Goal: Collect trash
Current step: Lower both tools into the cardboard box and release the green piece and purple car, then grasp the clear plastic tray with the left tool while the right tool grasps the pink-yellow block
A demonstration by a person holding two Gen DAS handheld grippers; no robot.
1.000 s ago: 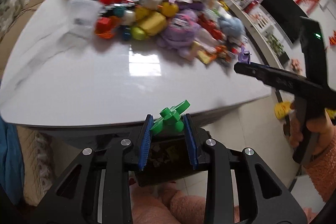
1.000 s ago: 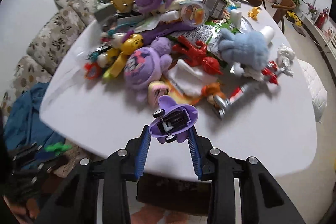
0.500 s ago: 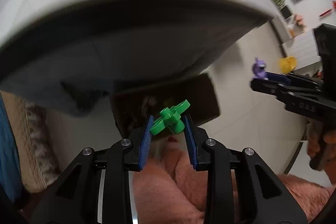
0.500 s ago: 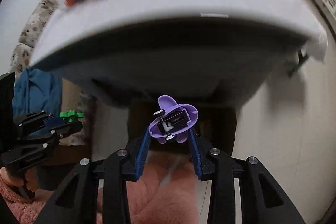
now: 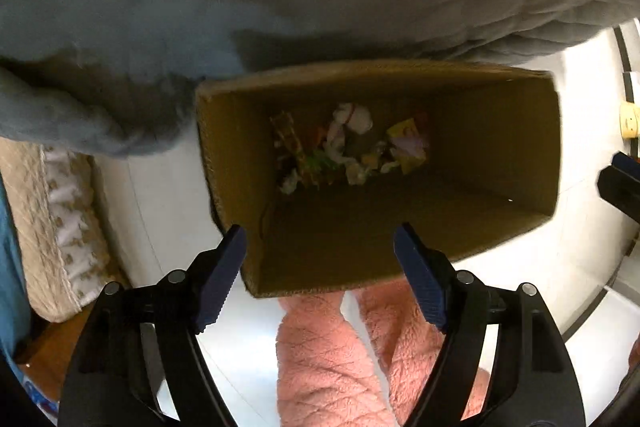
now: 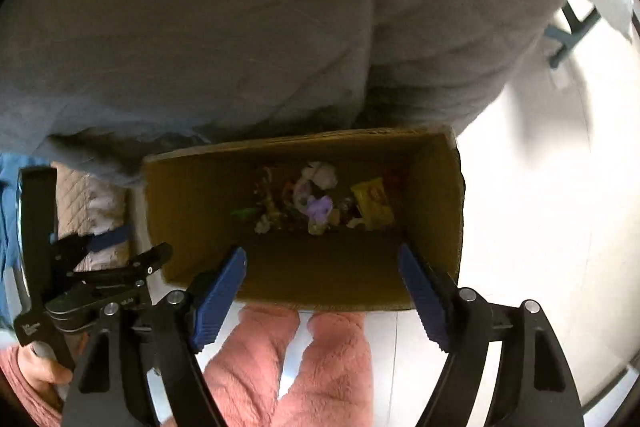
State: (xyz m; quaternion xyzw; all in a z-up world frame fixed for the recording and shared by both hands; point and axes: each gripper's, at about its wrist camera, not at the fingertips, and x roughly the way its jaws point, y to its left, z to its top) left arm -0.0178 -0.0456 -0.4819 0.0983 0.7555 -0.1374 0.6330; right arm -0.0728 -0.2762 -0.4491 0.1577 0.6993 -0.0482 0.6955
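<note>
both the left gripper and right gripper have just opened wide, empty, over the cardboard box

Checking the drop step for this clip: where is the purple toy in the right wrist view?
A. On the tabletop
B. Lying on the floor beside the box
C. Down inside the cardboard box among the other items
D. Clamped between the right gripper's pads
C: the purple toy lies at the bottom of the cardboard box, and the right gripper stands open and empty above it.
</note>
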